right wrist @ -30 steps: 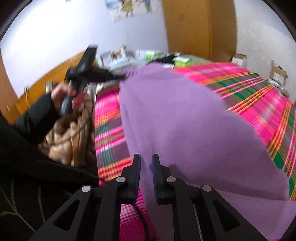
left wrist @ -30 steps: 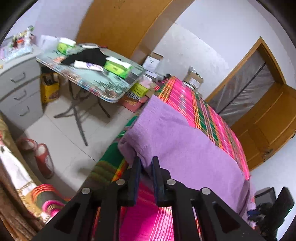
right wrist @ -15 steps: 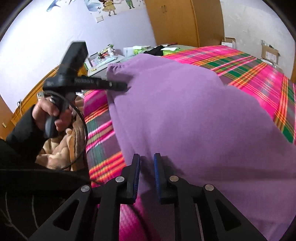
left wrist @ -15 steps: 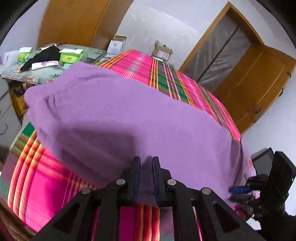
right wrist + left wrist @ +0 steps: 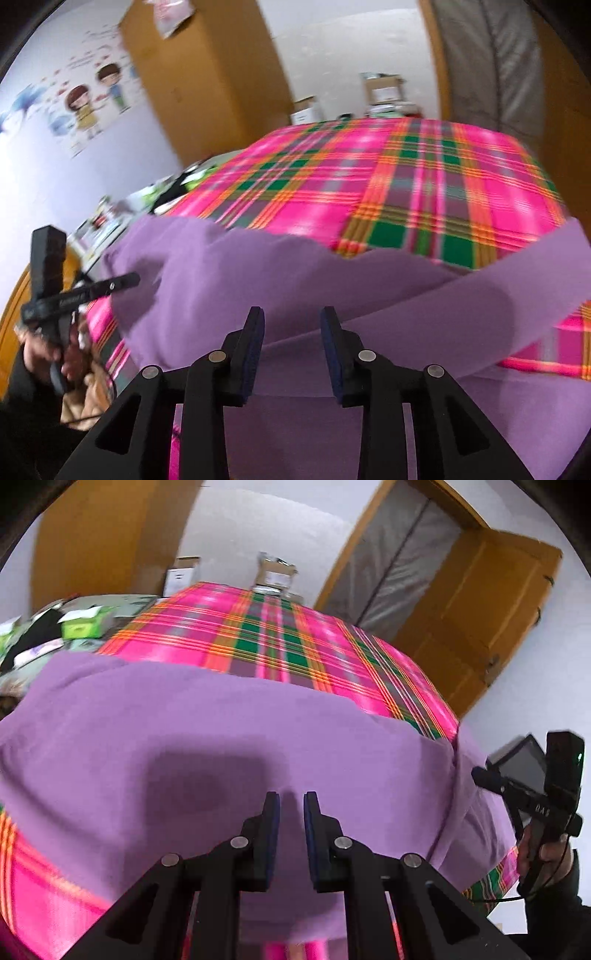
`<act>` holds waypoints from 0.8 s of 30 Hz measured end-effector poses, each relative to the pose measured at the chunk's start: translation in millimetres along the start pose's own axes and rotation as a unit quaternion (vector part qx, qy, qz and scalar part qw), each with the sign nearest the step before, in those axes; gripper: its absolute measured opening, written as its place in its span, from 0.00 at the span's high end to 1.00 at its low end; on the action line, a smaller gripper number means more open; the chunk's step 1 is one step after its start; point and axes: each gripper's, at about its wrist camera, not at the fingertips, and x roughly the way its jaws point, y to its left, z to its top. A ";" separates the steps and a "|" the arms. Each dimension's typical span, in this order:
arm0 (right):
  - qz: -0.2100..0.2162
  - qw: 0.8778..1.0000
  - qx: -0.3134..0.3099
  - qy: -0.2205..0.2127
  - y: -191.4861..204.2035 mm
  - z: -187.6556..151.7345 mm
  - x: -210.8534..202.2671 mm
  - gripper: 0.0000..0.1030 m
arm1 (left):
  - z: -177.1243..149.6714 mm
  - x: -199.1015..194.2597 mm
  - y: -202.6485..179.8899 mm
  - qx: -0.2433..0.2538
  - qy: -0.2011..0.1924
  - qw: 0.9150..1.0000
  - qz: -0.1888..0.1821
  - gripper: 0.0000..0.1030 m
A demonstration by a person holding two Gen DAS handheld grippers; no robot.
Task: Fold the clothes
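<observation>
Item: purple garment point(image 5: 229, 738), spread across a bed with a pink plaid cover point(image 5: 280, 646).

Left gripper point(image 5: 291, 805): fingers set narrow, a slim gap between the pads. The purple cloth lies directly under and ahead of the tips; whether a pinch of fabric sits in the gap cannot be told. A shadow falls on the cloth just left of the tips.

Right gripper point(image 5: 291, 321): fingers spread wide, nothing between them. A folded band of the garment point(image 5: 369, 295) runs across just beyond the tips, slanting up to the right, with more cloth beneath the fingers.

Step in hand, by judgement: laying the garment flat after a first fold; the right side appears released.

Next move, by judgement: free the left side if held, then pick a fresh edge on each side and bring it across evenly, keeping the layers aligned.

Also present: wooden door point(image 5: 472, 620); wall stickers point(image 5: 92, 99).
</observation>
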 end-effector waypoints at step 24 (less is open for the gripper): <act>-0.157 0.973 0.164 0.041 -105.2 39.5 39.3 0.64 | -13.2 63.2 -143.5 0.165 0.084 0.975 -0.120 0.68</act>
